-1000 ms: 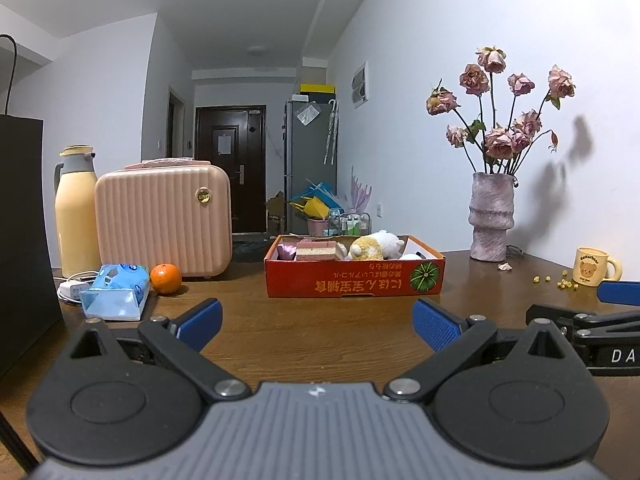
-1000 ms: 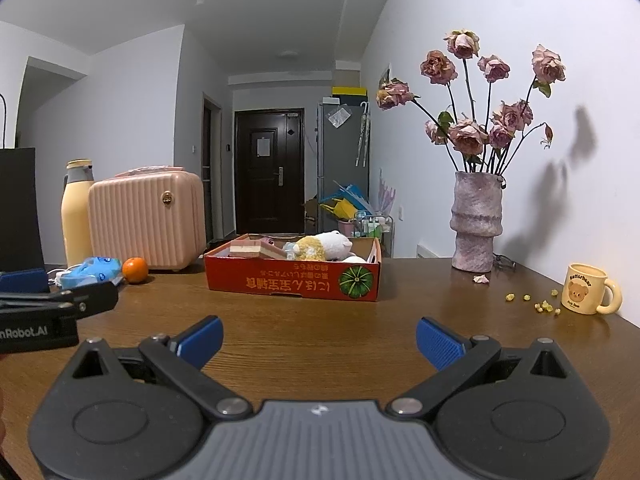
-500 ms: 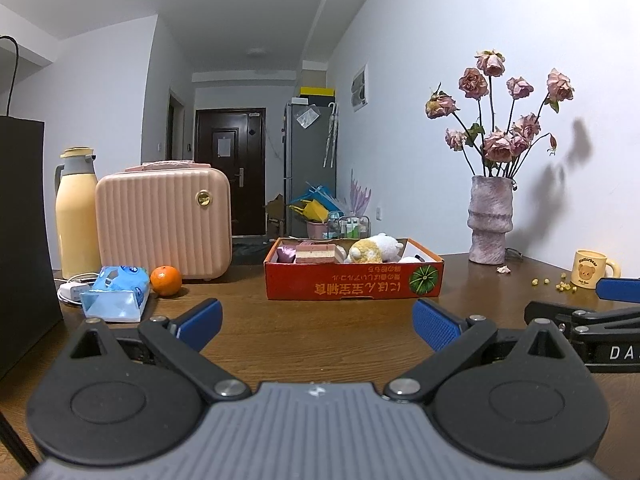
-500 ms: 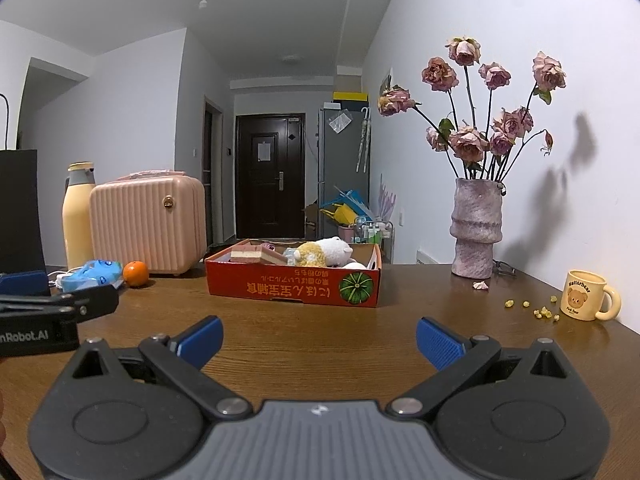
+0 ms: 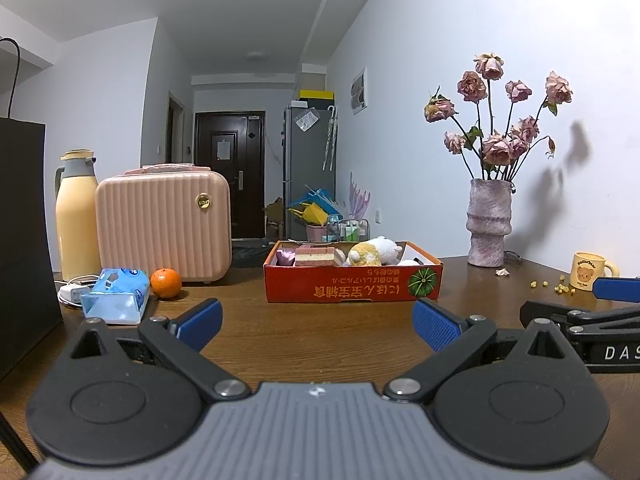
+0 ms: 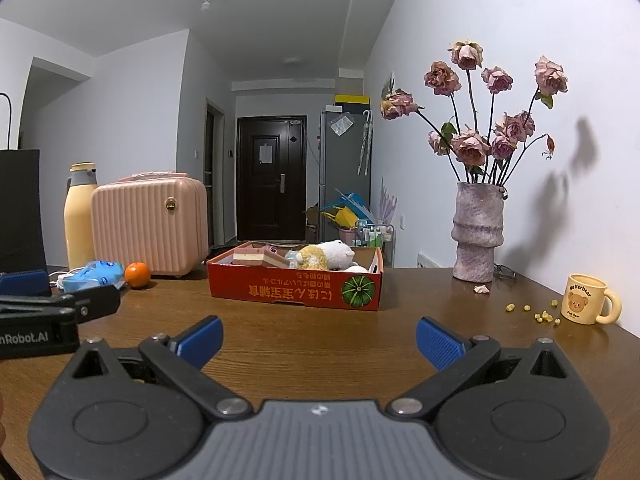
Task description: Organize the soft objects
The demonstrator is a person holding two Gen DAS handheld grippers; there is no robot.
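A shallow red cardboard box [image 5: 352,284] [image 6: 294,290] sits mid-table, well ahead of both grippers. Inside it lie a layered cake-shaped sponge [image 5: 315,257] [image 6: 253,258], a purple soft item [image 5: 285,257], and a white and yellow plush toy [image 5: 374,251] [image 6: 326,254]. My left gripper [image 5: 317,326] is open, low over the wood, with nothing between its blue pads. My right gripper [image 6: 319,338] is open too and holds nothing. Each gripper shows at the edge of the other's view.
On the wooden table [image 5: 320,320], at left stand a black bag [image 5: 20,236], a yellow flask [image 5: 76,216], a pink case [image 5: 164,224], a blue tissue pack [image 5: 116,296] and an orange [image 5: 165,283]. At right are a vase of roses [image 6: 478,236], a bear mug [image 6: 588,299] and yellow crumbs [image 6: 536,314].
Both grippers have drawn back slightly from the box, which looks a little smaller and farther now. Both stay open and nothing was picked up.
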